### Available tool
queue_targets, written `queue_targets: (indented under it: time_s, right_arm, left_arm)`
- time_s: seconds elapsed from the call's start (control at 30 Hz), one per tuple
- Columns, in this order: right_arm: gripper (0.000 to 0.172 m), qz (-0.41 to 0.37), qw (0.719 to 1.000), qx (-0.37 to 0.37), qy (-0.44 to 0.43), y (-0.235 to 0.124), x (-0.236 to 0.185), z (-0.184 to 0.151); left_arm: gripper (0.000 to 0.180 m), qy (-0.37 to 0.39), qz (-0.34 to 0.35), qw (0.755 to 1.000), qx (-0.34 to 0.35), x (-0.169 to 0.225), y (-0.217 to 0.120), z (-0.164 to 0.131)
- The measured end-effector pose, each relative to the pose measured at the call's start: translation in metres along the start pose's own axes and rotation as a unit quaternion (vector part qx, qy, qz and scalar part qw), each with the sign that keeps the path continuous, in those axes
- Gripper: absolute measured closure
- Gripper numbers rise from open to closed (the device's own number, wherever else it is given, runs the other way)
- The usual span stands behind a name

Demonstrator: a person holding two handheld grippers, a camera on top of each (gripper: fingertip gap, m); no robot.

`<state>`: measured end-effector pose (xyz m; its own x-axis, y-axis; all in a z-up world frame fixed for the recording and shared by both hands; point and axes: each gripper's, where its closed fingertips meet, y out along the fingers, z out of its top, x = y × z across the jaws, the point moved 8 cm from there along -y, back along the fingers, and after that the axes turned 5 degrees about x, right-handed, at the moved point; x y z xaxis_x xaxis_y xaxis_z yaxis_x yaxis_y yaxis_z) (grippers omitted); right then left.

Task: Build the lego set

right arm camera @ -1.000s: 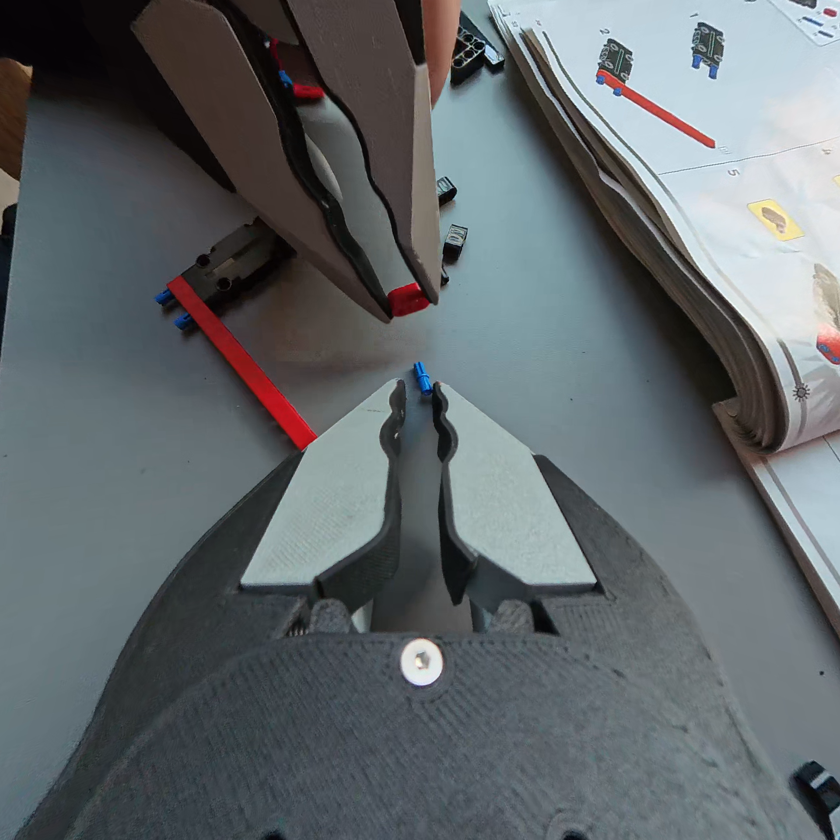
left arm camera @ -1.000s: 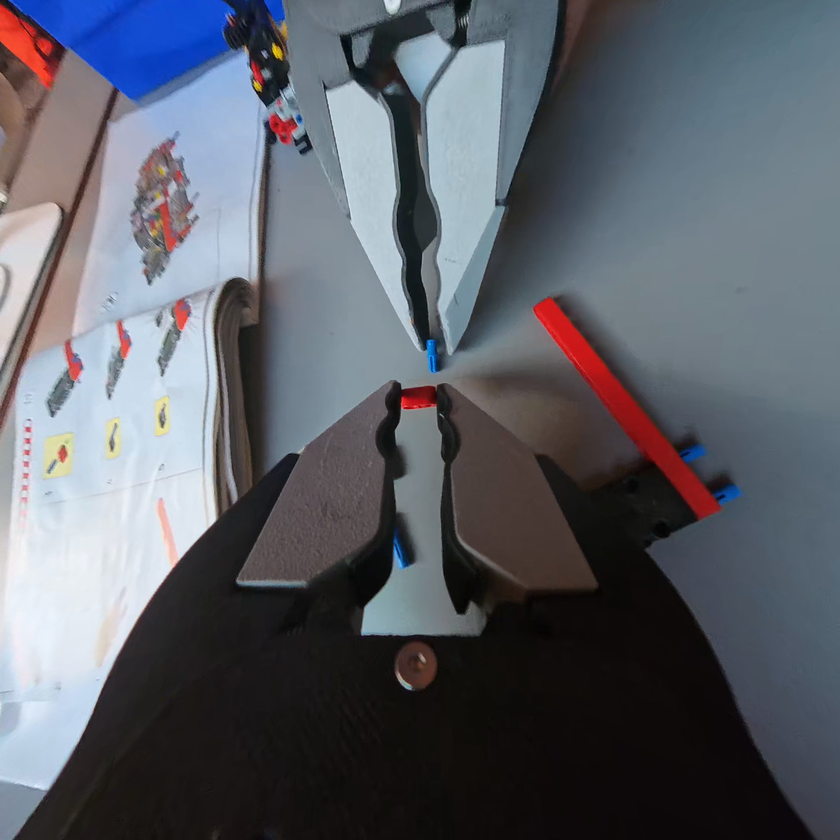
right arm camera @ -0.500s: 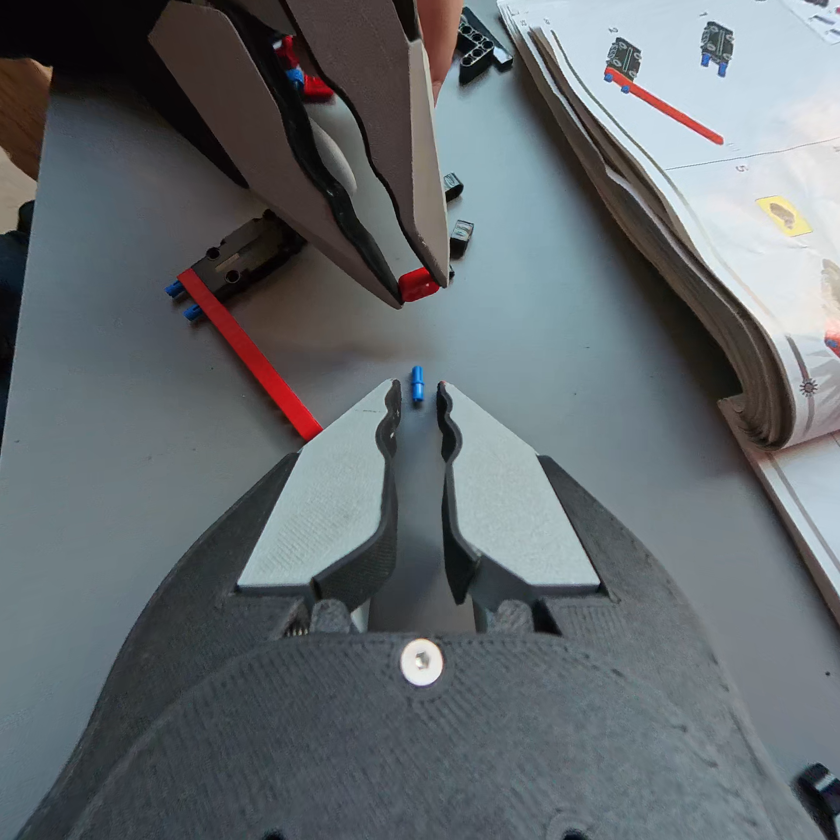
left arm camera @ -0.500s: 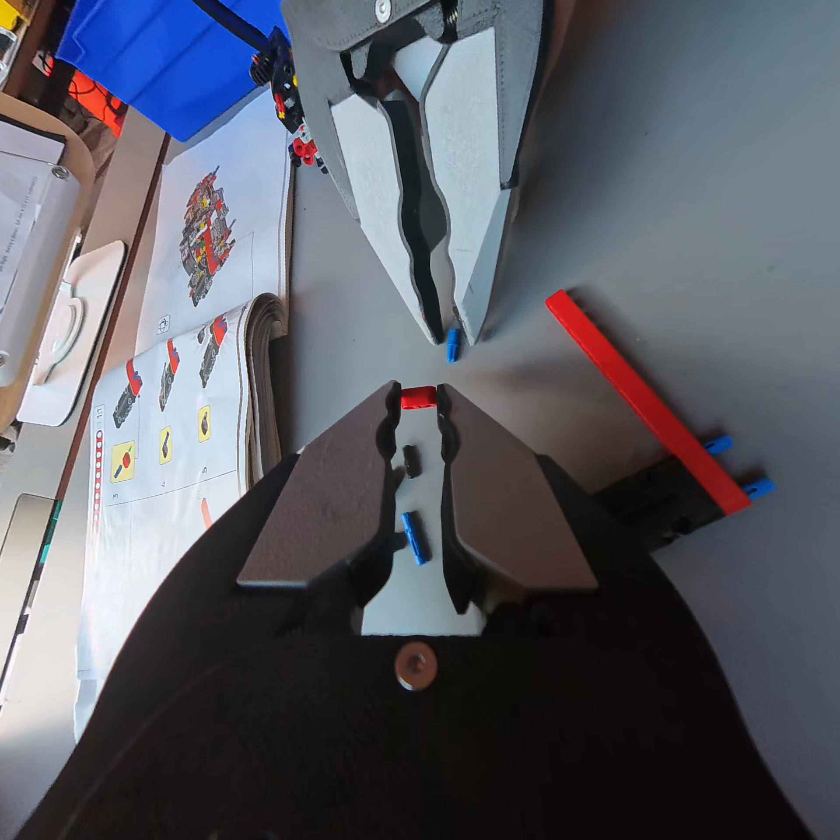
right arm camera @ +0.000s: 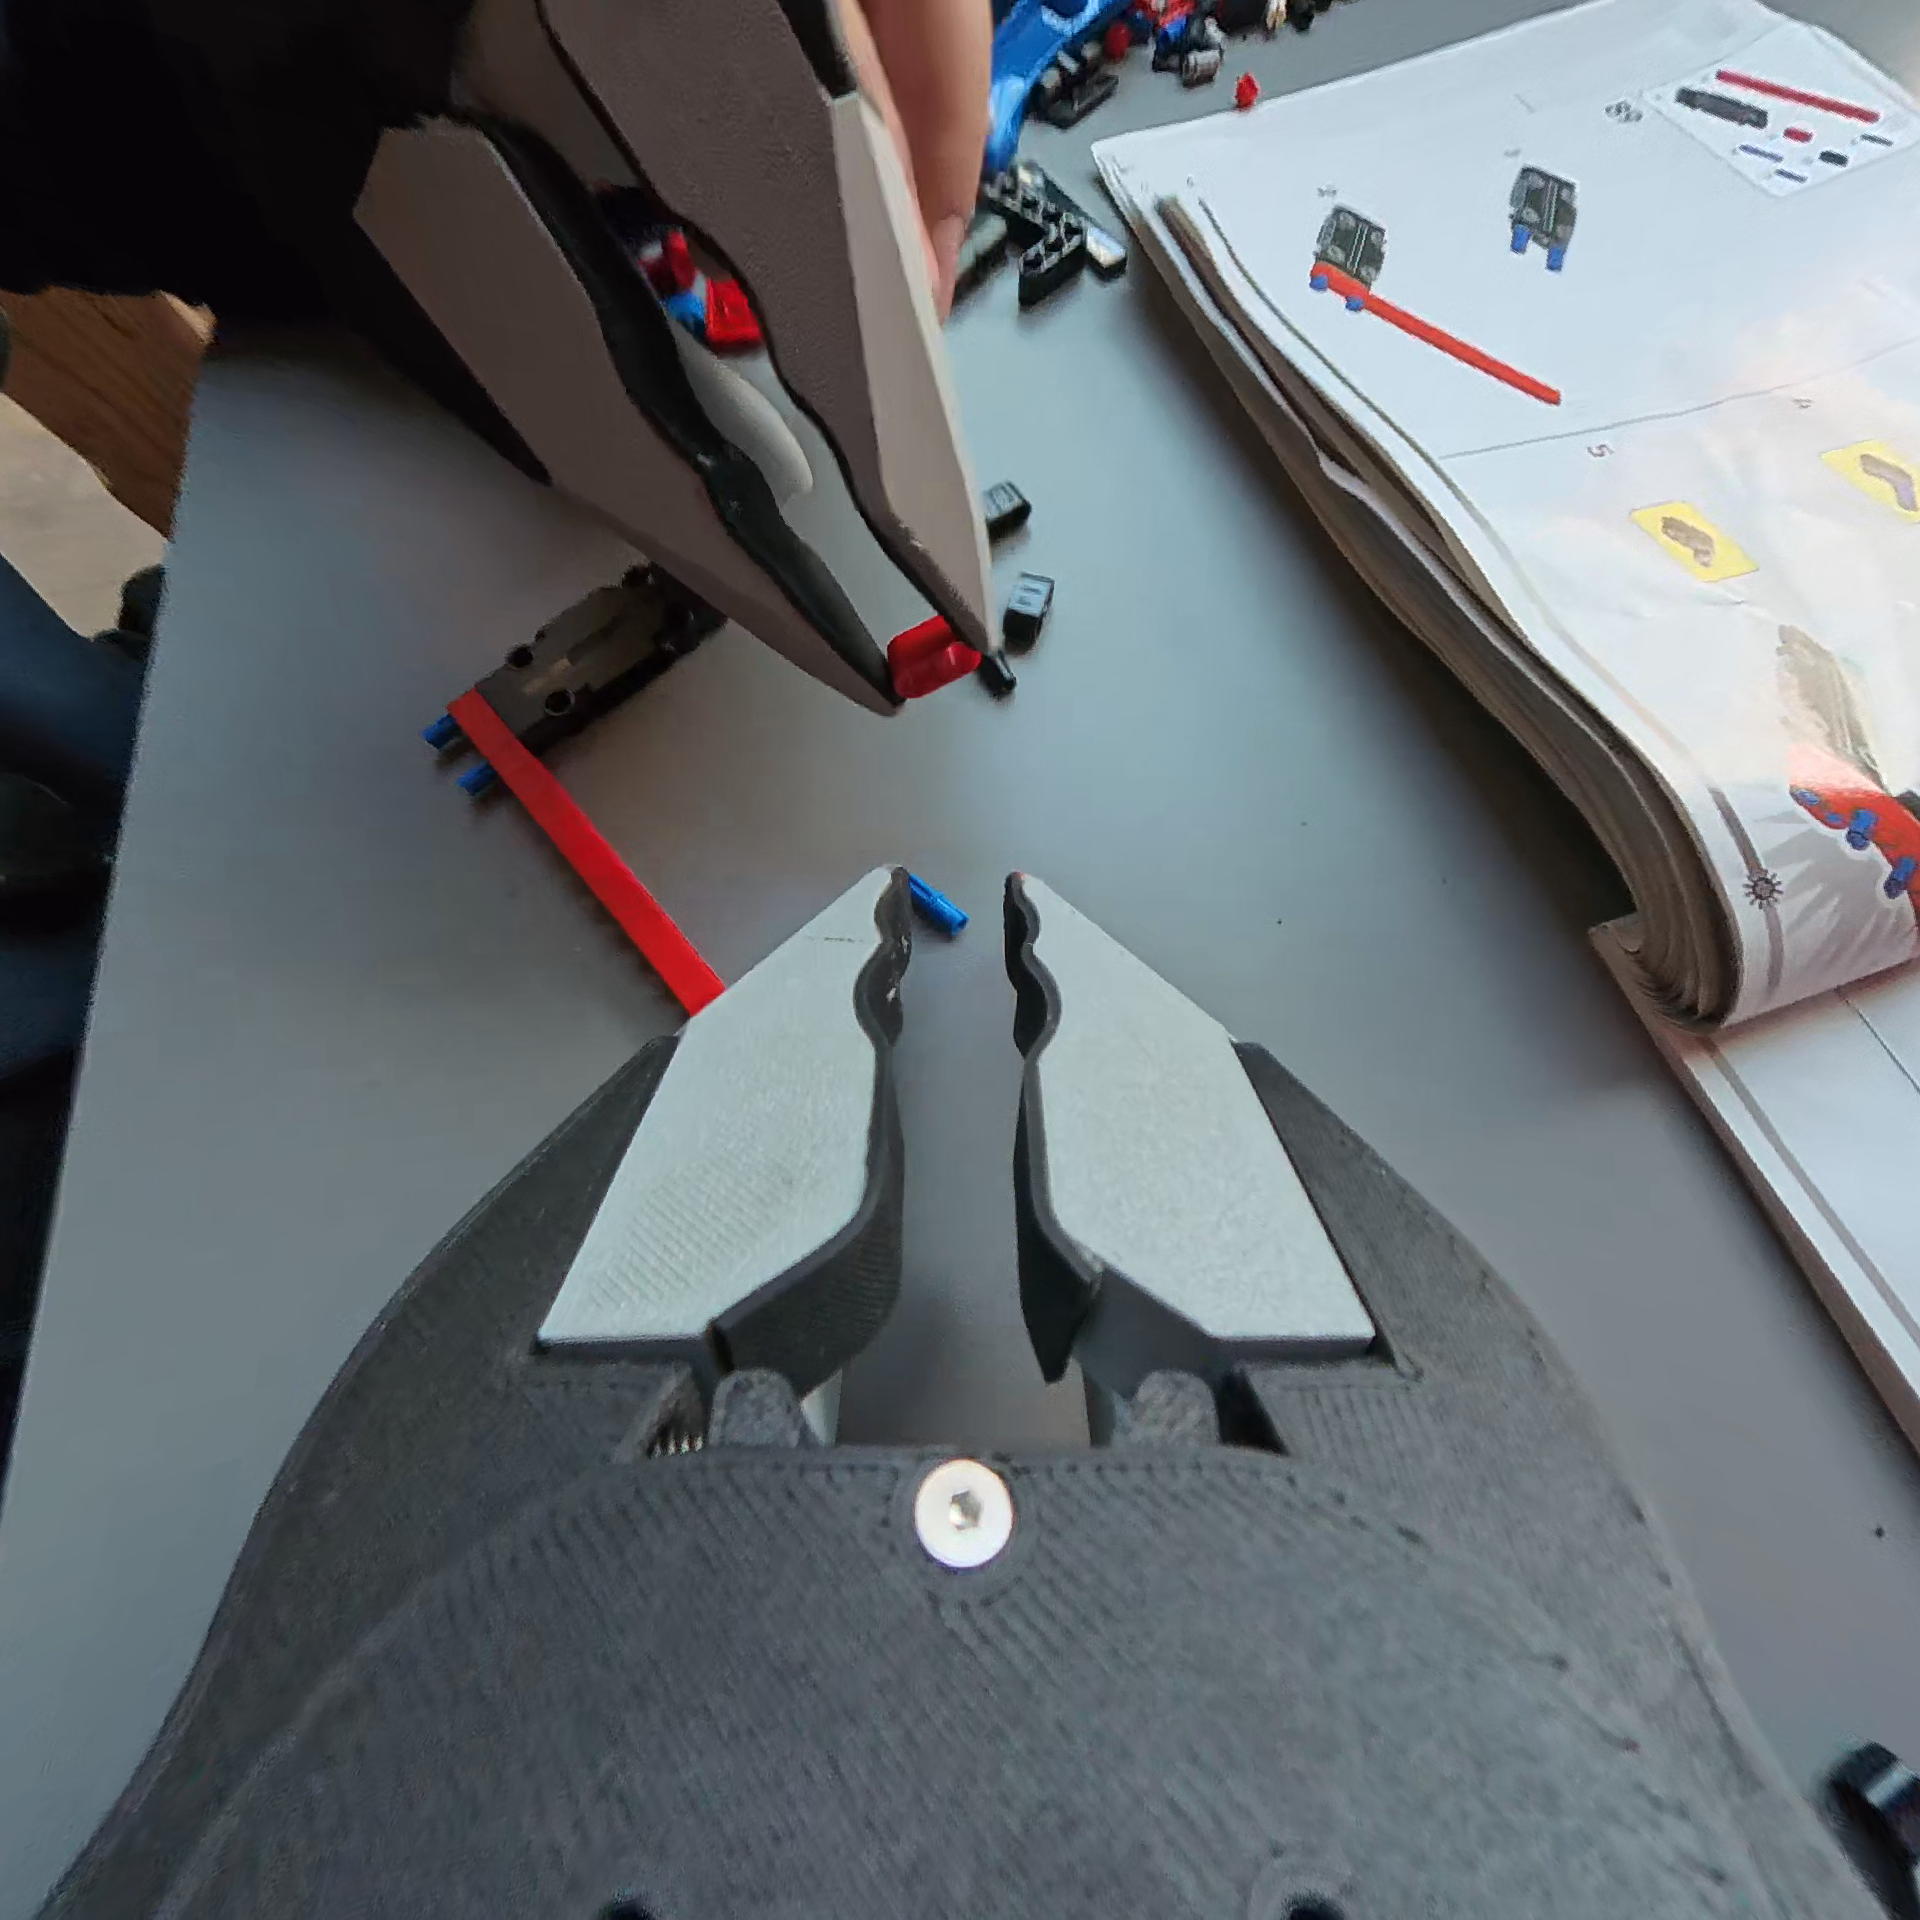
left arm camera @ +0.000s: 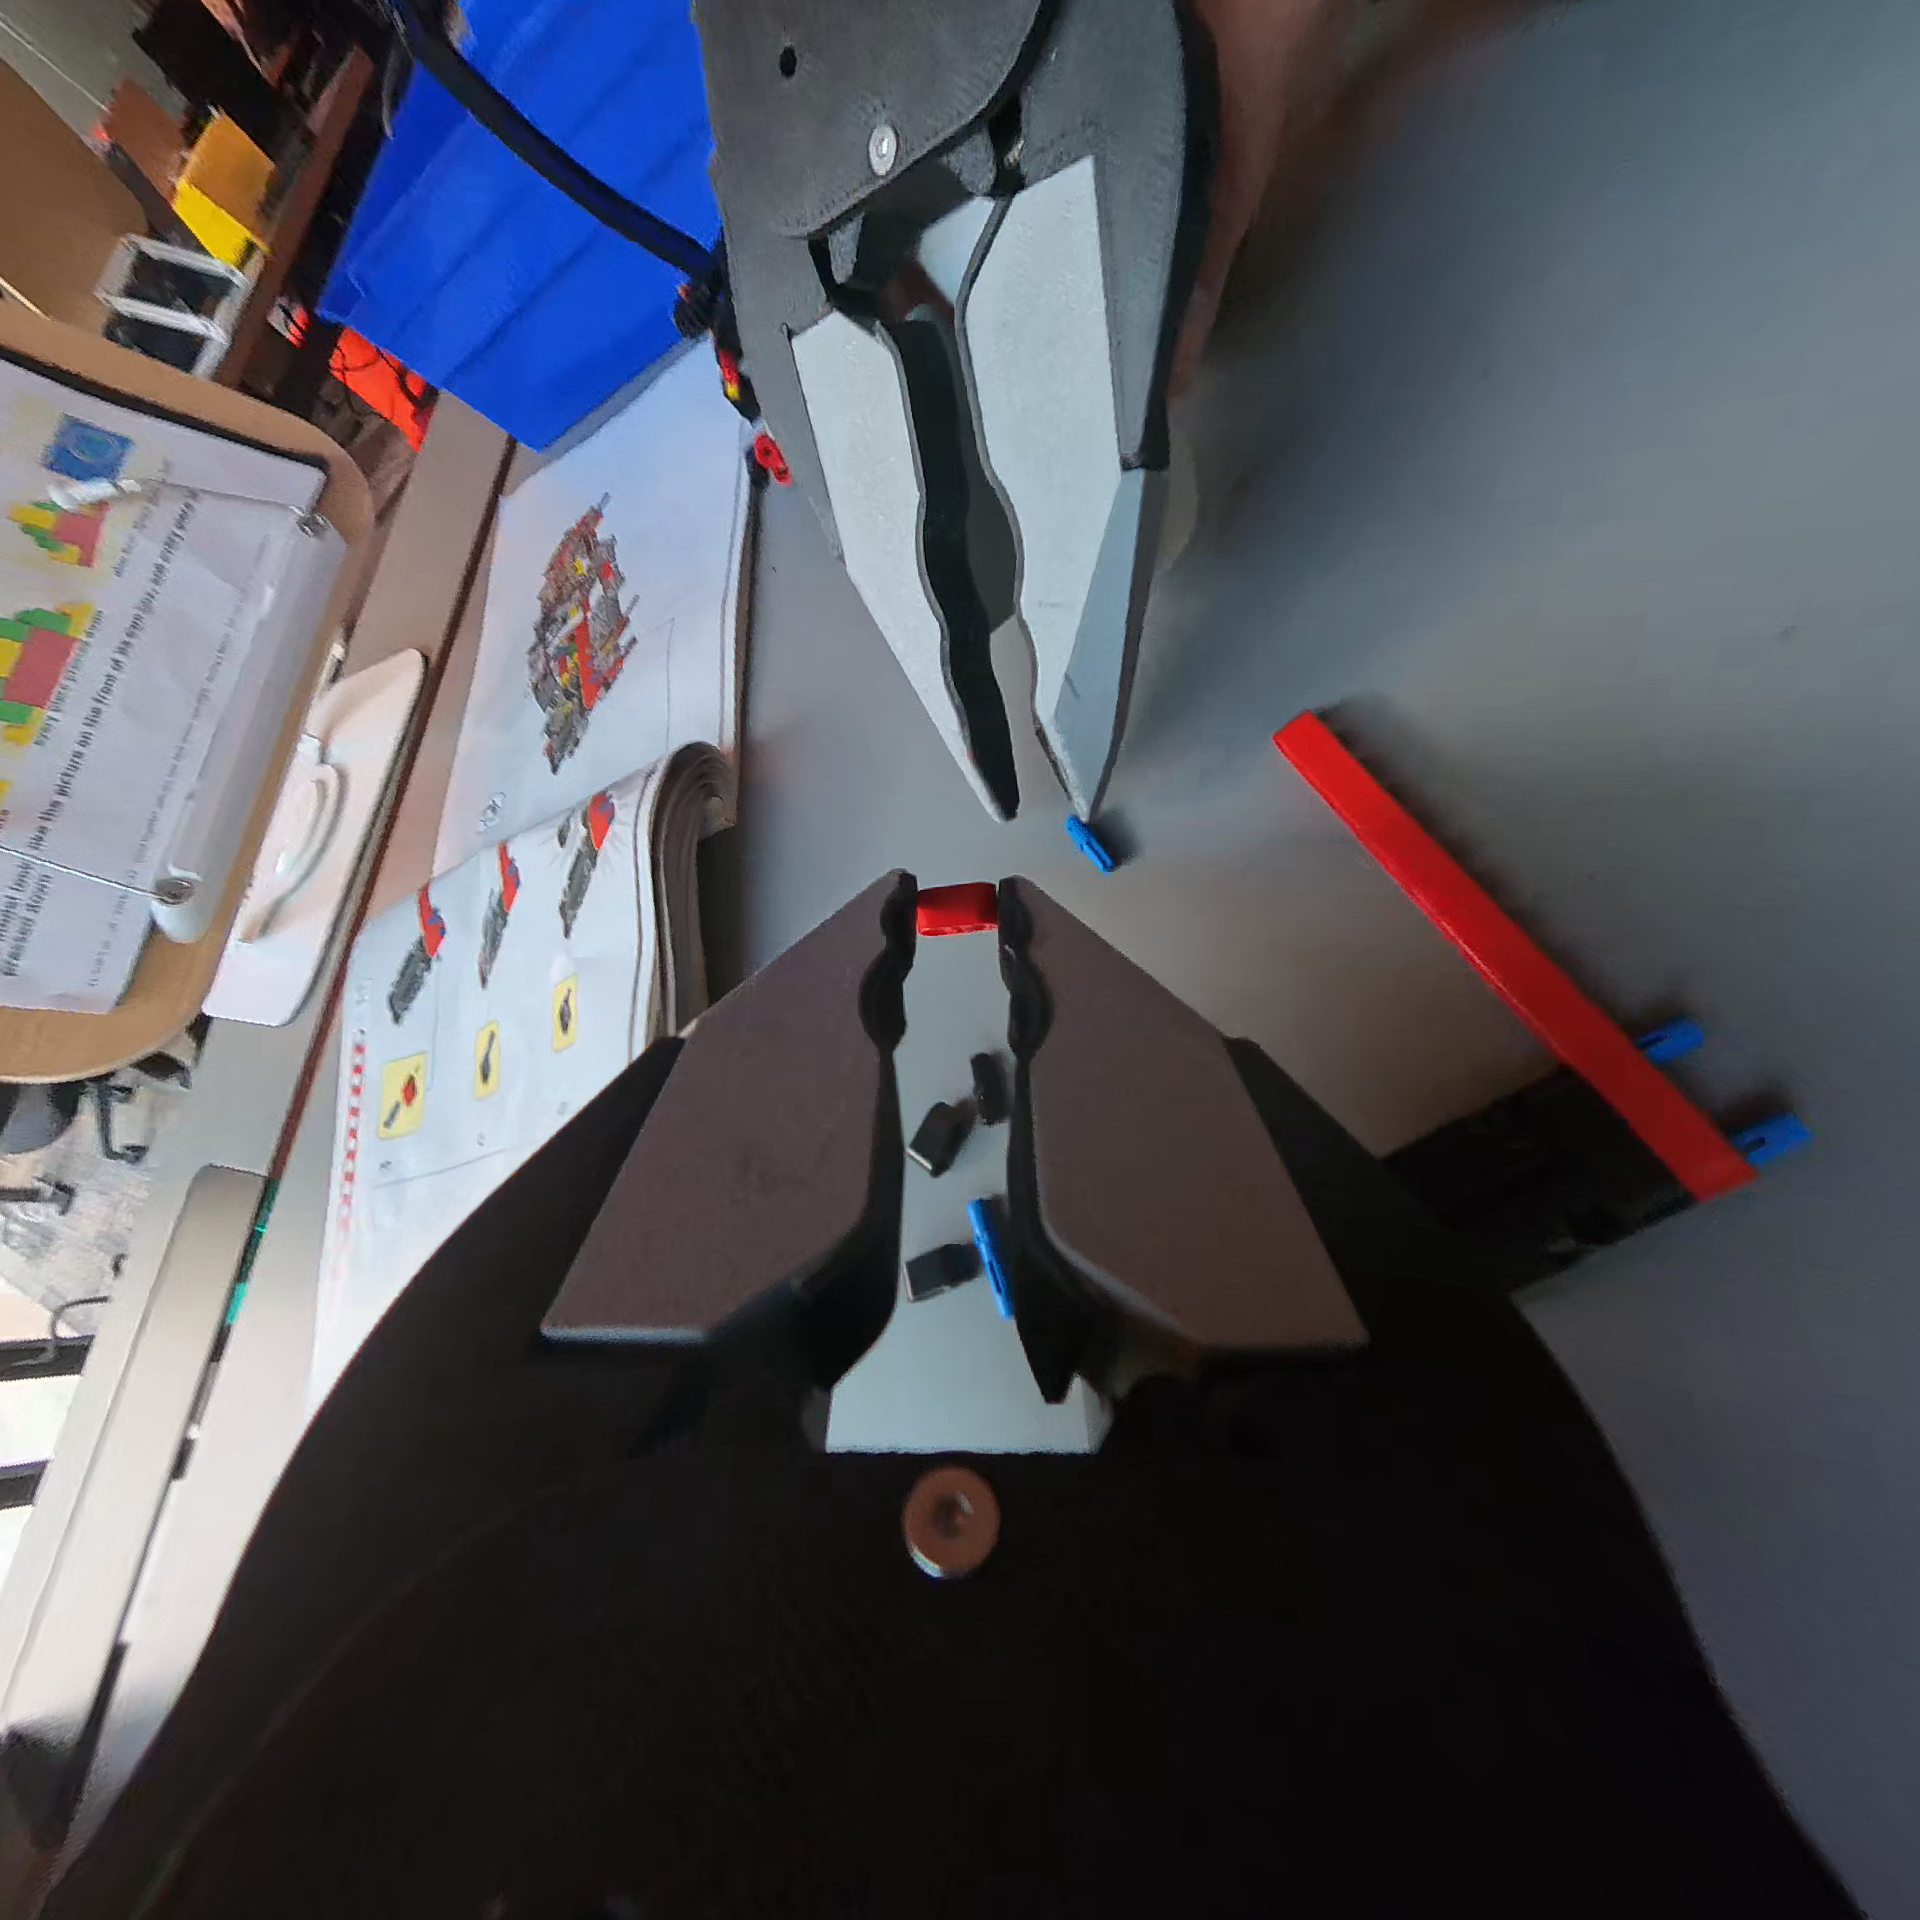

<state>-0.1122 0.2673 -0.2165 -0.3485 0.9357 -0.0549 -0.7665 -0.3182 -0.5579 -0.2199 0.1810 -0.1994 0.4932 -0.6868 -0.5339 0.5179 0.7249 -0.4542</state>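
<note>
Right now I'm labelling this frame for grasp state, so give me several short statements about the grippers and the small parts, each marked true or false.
1. The left gripper pinches a small red piece at its fingertips. True.
2. The right gripper clamps the blue pin. False: its jaws stand apart; the pin lies on the grey table by one fingertip.
3. The long red beam joins a black block with two blue pins. True.
4. The instruction booklet is closed. False: it lies open.

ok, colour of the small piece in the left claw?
Red: small plastic brick, clearest in the left wrist view.
</note>
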Motion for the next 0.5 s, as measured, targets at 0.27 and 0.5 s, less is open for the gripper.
queue_targets:
  time_s: [0.27, 0.5]
  right_arm:
    - [0.165, 0.083, 0.976, 0.158, 0.127, -0.013, 0.007, 0.023]
    - [0.156, 0.14, 0.954, 0.212, 0.157, -0.018, 0.004, 0.031]
  left_arm:
    - [0.167, 0.06, 0.103, 0.989, 0.089, -0.009, -0.019, 0.021]
    - [0.167, 0.075, 0.121, 0.984, 0.111, -0.008, -0.023, 0.027]
